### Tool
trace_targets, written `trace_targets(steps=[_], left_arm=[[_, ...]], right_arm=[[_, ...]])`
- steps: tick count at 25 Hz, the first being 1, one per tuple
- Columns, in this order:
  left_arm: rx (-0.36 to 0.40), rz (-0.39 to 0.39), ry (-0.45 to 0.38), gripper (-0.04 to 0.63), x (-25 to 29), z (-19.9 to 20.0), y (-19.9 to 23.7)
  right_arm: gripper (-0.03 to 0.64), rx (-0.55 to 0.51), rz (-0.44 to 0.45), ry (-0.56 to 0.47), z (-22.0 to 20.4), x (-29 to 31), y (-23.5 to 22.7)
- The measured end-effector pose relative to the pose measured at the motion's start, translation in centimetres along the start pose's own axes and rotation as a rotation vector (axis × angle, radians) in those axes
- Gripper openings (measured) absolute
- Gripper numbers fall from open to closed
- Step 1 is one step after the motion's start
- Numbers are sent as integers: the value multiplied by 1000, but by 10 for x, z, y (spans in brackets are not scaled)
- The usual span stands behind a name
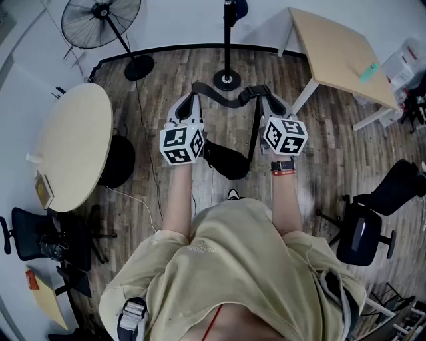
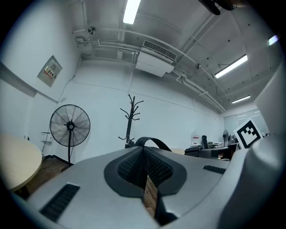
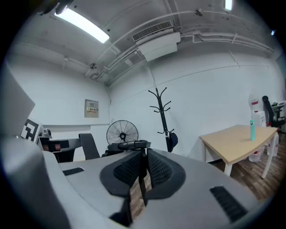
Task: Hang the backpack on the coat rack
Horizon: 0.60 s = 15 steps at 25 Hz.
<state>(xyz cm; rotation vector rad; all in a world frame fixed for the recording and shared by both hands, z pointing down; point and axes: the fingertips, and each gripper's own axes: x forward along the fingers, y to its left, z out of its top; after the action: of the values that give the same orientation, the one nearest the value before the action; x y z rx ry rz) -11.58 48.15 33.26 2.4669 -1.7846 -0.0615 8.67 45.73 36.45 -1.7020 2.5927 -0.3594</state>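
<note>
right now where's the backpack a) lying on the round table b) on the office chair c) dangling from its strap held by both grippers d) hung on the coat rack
C: the left gripper and right gripper are each shut on the strap, and the backpack hangs below it, short of the coat rack.

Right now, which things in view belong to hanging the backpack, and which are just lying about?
For the job:
backpack
its strap, clamped by the left gripper and the right gripper
coat rack

Lying about:
fan
round table
desk
bottle
chair
</note>
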Motion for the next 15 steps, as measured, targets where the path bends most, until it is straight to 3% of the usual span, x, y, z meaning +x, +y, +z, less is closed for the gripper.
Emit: trace_targets(steps=[7, 15], left_arm=[[-4, -13, 19, 25, 78, -16, -15], [-18, -38, 20, 25, 160, -20, 4]], right_arm=[[44, 31, 35, -7, 4, 56, -49], [43, 18, 52, -11, 10, 137, -80]])
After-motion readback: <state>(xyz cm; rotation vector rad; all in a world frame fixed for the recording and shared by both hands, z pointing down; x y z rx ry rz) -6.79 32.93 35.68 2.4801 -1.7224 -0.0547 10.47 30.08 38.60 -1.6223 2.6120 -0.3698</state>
